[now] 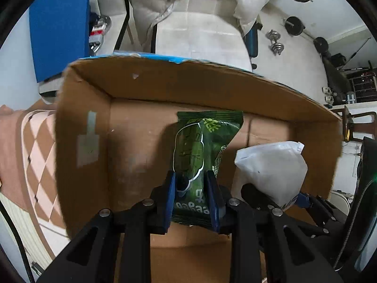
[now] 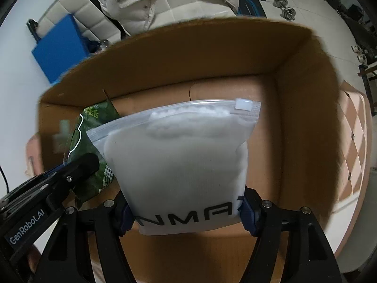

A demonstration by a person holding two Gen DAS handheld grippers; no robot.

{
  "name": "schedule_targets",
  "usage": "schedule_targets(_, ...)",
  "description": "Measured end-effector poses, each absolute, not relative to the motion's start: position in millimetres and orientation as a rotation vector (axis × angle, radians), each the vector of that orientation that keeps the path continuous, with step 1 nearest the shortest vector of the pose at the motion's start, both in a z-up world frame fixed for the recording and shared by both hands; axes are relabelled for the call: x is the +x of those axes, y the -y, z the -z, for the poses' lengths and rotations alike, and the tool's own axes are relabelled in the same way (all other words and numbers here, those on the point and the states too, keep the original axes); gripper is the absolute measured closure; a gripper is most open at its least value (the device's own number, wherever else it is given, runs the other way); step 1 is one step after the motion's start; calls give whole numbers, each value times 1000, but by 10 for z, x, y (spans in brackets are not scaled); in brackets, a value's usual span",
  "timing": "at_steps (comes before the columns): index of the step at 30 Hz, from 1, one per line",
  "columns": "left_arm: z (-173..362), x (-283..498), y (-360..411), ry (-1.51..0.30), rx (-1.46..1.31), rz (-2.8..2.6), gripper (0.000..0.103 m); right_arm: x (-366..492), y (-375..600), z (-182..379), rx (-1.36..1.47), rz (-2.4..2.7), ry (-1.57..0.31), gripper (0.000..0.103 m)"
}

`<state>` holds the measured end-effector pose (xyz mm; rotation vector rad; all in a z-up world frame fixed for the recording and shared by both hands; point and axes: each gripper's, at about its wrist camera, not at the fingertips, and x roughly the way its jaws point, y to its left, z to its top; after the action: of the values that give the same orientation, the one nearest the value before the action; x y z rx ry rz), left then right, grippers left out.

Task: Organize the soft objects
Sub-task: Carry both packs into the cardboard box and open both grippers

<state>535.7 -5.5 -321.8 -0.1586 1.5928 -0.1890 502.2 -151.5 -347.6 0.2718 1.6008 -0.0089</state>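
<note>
Box (image 1: 82, 122) open at the top, both my tongs over it. Floor bare on my left, between the left wall and the green packet (image 1: 200, 141) in my left tongs (image 1: 193, 189). Right half is tighter: white zip bag (image 2: 186, 165) in my right tongs (image 2: 187, 217) fills most of the width there, touching or overlapping the packet (can't tell which). Narrow bare strip between bag and right wall (image 2: 306, 129). Far wall (image 1: 188, 82) stands behind both items.

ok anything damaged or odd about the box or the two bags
The box has a ragged, torn far rim and tape patches on its left wall. The green packet and white zip bag look intact, each clamped upright over the box.
</note>
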Motion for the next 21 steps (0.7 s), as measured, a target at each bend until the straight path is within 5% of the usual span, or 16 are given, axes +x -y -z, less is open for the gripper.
schedule_targets(9, 3439, 5405, 169, -1647, -114, 175, 79, 5179, 1460, 3787, 168, 2, -1652, 25)
schedule_targets(12, 3395, 5399, 171, -1652, -109, 180, 64, 5156, 1484, 3766, 142, -4, -1660, 19)
schedule_targets(14, 3330, 5380, 160, -1637, -89, 182, 50, 5243, 1409, 3762, 119, -2, -1650, 5)
schedule_targets(16, 3188, 5321, 150, -1604, -61, 170, 28, 5206, 1407, 3643, 99, -15, -1640, 2)
schedule_targets(21, 2819, 5128, 73, -1521, -34, 125, 7, 5004, 1455, 3331, 28, 0, -1623, 0)
